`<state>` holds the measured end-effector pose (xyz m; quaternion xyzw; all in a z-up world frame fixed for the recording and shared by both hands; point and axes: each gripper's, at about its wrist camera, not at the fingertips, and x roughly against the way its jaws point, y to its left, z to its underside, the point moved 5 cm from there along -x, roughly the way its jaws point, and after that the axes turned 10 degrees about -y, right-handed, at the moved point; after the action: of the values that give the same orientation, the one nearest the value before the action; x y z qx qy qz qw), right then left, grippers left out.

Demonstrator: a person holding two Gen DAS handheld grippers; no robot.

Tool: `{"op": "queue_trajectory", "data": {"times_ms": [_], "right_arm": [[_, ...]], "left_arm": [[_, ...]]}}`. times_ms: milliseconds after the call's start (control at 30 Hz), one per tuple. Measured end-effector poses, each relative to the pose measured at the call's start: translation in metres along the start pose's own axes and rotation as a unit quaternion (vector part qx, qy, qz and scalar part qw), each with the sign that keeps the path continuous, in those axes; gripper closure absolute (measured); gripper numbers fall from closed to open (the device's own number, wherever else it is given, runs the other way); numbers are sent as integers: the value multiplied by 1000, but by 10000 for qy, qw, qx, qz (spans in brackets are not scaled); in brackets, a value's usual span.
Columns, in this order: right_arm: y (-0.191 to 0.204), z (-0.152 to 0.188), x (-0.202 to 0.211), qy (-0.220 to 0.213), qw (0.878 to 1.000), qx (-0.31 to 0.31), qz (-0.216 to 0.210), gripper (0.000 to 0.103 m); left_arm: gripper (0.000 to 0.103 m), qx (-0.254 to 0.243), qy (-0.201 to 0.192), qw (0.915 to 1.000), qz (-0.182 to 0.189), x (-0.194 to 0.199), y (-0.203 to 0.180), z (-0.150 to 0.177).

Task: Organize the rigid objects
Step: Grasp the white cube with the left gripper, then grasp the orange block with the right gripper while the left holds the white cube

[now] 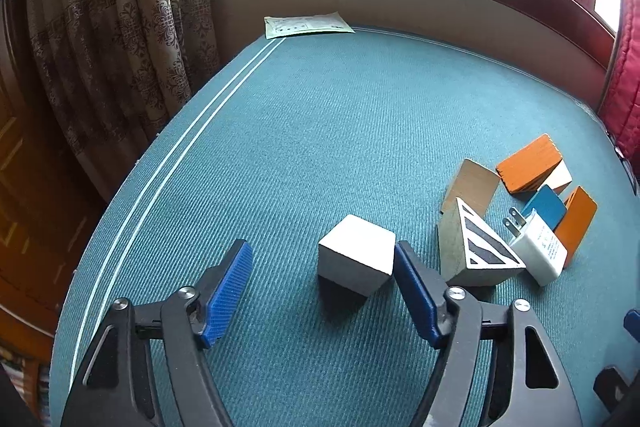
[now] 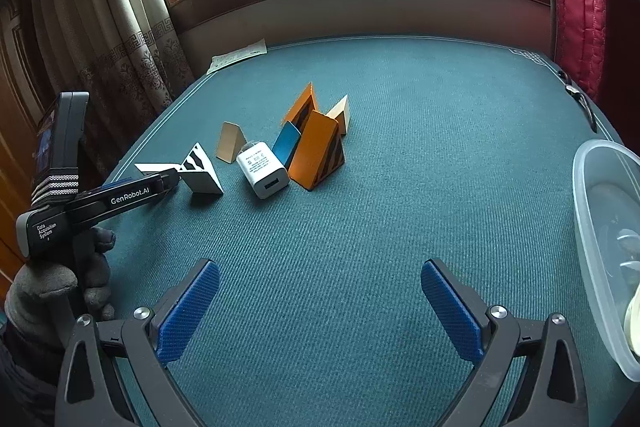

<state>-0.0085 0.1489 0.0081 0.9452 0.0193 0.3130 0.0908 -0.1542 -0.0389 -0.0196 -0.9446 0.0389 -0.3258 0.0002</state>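
White cardboard cube box (image 1: 356, 259) on teal felt tabletop (image 1: 320, 127), between pads of left gripper (image 1: 323, 285), tongs spread, right pad (image 1: 412, 287) just beside box, left pad well apart. Advise: centre, close evenly on opp. flat faces, avoid corner pinch. Nearby: striped white prism (image 1: 480, 251), white plug charger (image 1: 540, 247), orange/blue wedges. Right gripper (image 2: 320, 311) spread wide, nothing held; clear plastic tub (image 2: 608, 227) to its right.

The cube (image 1: 356, 254) sits on the table (image 1: 280, 147), left of the wedge (image 1: 476, 251) and charger (image 1: 538, 247).
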Motion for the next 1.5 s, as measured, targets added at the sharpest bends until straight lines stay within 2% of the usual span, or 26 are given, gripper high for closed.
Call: {"op": "queue_trajectory", "data": {"times_ms": [167,233,500,667,800,1000,1200,1233,1267,1333,1500], "right_arm": [[3,-6,-9,-3,10000,-8,35,0],[2,-11,-13,-10,10000,-63,65,0],[-3,-33,-30,-120,9990,-354,254,0],[-7,-46,-47,-215,9974,-393,559,0],[-10,-52,-62,-189,9957,-390,815,0],[-11,-53,-78,-83,9947,-398,947,0],[-19,-48,-80,28,9930,-396,1113,1],[-21,-48,-79,14,9925,-362,1167,1],[-23,-48,-78,6,9919,-314,1230,1],[-30,-49,-75,10,9904,-266,1357,1],[-52,-47,-70,78,9869,-423,1555,1]], "left_arm": [[61,-6,-50,9999,147,2,-5,1],[65,40,-63,9998,174,3,-4,1],[67,231,-93,9996,155,6,1,3],[67,288,-93,9994,166,7,4,4],[67,297,-94,9994,174,7,4,4],[67,318,-93,9993,178,8,4,5],[63,323,-87,9992,224,7,3,5],[58,308,-84,9992,257,7,2,5],[48,295,-80,9992,253,7,1,5],[37,319,-69,9992,231,6,1,5],[32,333,-50,9992,211,6,2,5]]}}
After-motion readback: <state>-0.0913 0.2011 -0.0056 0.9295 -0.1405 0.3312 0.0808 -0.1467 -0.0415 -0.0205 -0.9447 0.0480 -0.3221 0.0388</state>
